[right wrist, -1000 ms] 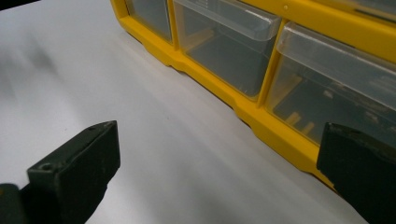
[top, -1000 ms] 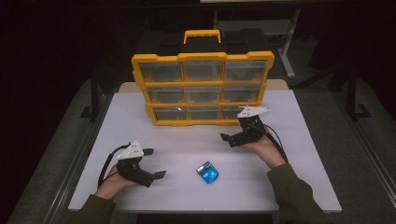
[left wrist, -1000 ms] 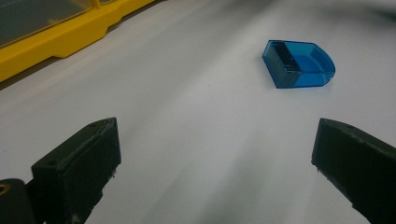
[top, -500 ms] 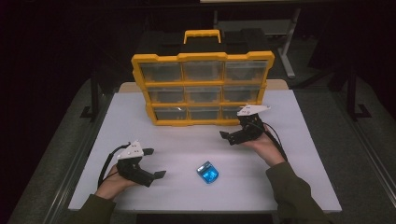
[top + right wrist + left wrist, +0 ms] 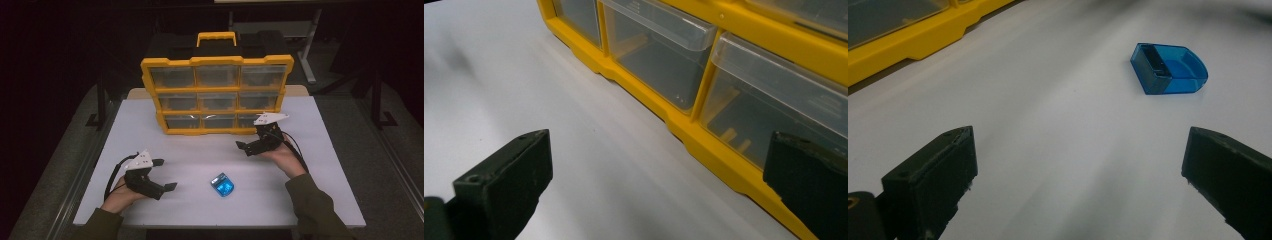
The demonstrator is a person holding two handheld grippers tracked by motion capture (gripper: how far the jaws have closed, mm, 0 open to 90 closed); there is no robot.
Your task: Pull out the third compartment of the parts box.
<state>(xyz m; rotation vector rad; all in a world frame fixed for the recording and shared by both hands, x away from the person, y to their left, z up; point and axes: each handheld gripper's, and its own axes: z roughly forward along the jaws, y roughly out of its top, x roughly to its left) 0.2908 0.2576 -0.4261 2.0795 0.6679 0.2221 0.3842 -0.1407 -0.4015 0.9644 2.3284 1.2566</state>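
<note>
Both tools open, nothing held
Left tool (image 5: 165, 174) nr blue box (image 5: 222, 184), right tool (image 5: 246, 148) by drawer cabinet (image 5: 217, 95); box looks slick, could skid off worktop (image 5: 310, 200)

The organizer (image 5: 217, 95) is yellow with clear drawers (image 5: 659, 55). The small box (image 5: 222, 185) is translucent blue. The table (image 5: 320, 190) is white, and both grippers' jaws are black.

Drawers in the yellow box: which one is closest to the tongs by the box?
The bottom-row drawer on the right. The right tongs hover open just in front of it; the other drawers in the yellow box sit higher or further left.
</note>
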